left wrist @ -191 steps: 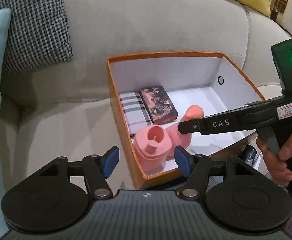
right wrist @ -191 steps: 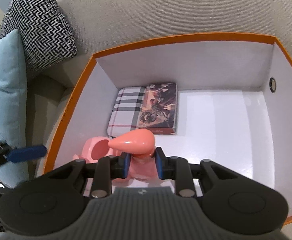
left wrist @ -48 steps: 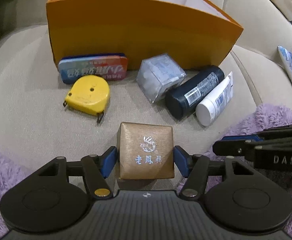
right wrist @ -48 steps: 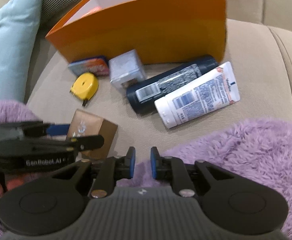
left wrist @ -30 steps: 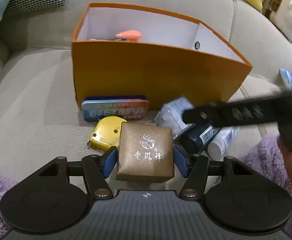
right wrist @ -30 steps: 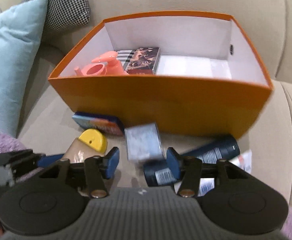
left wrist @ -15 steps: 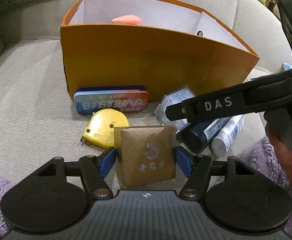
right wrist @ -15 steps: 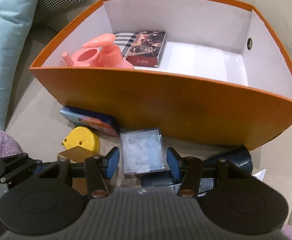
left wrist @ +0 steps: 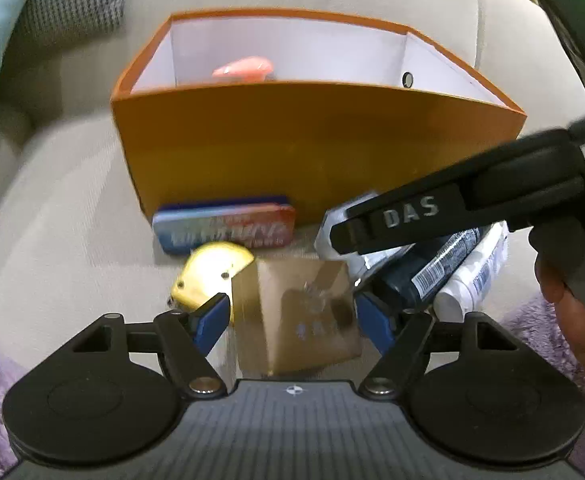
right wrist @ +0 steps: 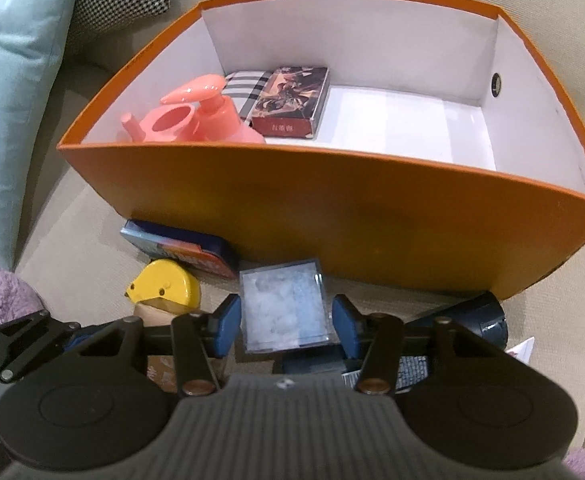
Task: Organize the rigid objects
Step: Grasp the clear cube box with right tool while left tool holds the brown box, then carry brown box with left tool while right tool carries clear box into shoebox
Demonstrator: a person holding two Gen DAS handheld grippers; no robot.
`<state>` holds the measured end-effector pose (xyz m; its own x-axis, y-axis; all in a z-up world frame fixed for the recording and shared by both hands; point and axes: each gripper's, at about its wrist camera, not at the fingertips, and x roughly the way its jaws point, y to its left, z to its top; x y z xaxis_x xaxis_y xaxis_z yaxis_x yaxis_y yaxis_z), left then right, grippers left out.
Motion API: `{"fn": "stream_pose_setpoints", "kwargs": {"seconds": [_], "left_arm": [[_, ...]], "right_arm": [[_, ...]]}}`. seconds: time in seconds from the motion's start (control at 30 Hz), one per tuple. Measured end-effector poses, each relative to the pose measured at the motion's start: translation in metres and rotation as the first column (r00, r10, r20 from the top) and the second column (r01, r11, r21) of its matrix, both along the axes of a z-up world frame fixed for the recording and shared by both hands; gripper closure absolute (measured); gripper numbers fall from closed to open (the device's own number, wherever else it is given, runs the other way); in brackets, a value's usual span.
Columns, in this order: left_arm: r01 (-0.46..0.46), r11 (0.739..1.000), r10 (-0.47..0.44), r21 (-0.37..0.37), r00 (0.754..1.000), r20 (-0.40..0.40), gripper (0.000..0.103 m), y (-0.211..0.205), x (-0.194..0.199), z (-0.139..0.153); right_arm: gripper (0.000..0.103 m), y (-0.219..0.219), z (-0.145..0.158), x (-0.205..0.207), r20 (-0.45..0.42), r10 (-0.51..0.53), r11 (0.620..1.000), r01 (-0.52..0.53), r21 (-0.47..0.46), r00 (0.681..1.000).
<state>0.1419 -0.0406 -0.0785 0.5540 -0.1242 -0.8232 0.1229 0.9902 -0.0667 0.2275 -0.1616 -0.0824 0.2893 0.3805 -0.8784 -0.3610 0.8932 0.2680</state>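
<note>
Right wrist view looks down over the orange box [right wrist: 332,216] on the sofa cushion [right wrist: 52,240]; the right gripper [right wrist: 286,326] straddles a clear plastic cube [right wrist: 284,308] lying just near of the box's near wall; its blue pads stand just off the cube's left and right faces with a sliver of gap on each side, so it brackets the cube rather than clamps it. The cube sits squarely between the fingertips, with no clear long axis, so the coming move turns on closing across those two flat faces, then lifting it over the near wall into the bare white floor at the box's right half. The pink pump bottle [right wrist: 196,116] and two flat packs fill the far left corner.

In the left wrist view, the left gripper [left wrist: 292,316] has its jaws opening around a brown gift box [left wrist: 296,312]; the box looks blurred and tilted between the pads, seemingly let go, beside the yellow tape measure [left wrist: 208,272]. A blue tin [left wrist: 224,232] leans at the box's foot. The right hand is plainly nearer the cube.
</note>
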Motion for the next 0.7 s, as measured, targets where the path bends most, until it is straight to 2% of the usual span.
{"fn": "stream_pose_setpoints", "kwargs": {"seconds": [0.13,0.23,0.3,0.37,0.43,0.57,0.7], "left_arm": [[0.019,0.996,-0.020,0.092,1.000,0.012,0.017,-0.017,-0.002,-0.004],[0.051,0.981,-0.059,0.188,0.997,0.042,0.017,-0.032,-0.007,-0.007],[0.055,0.973,-0.067,0.226,0.997,0.042,0.017,-0.037,-0.008,-0.010],[0.059,0.964,-0.071,0.259,0.997,0.034,0.023,-0.039,-0.008,-0.013],[0.065,0.965,-0.076,0.256,0.997,0.031,0.028,-0.037,-0.010,-0.012],[0.063,0.968,-0.071,0.243,0.997,0.025,0.030,-0.032,-0.012,-0.006],[0.056,0.985,-0.062,0.164,0.998,0.032,0.032,-0.017,-0.013,0.012]], "right_arm": [[0.051,0.000,0.000,0.001,-0.008,0.000,1.000,0.000,0.007,1.000],[0.052,-0.001,-0.002,0.001,-0.007,-0.005,1.000,0.005,0.013,1.000],[0.053,-0.003,-0.001,0.001,-0.011,-0.016,1.000,0.016,0.024,1.000],[0.053,-0.007,0.001,-0.001,-0.007,-0.033,0.998,0.033,0.044,0.999],[0.053,-0.012,0.006,-0.004,-0.002,-0.043,0.997,0.043,0.069,0.999],[0.053,-0.017,0.016,-0.010,0.019,-0.042,0.995,0.040,0.089,0.999],[0.053,-0.024,0.030,-0.016,0.040,-0.052,0.993,0.047,0.108,0.998]]}}
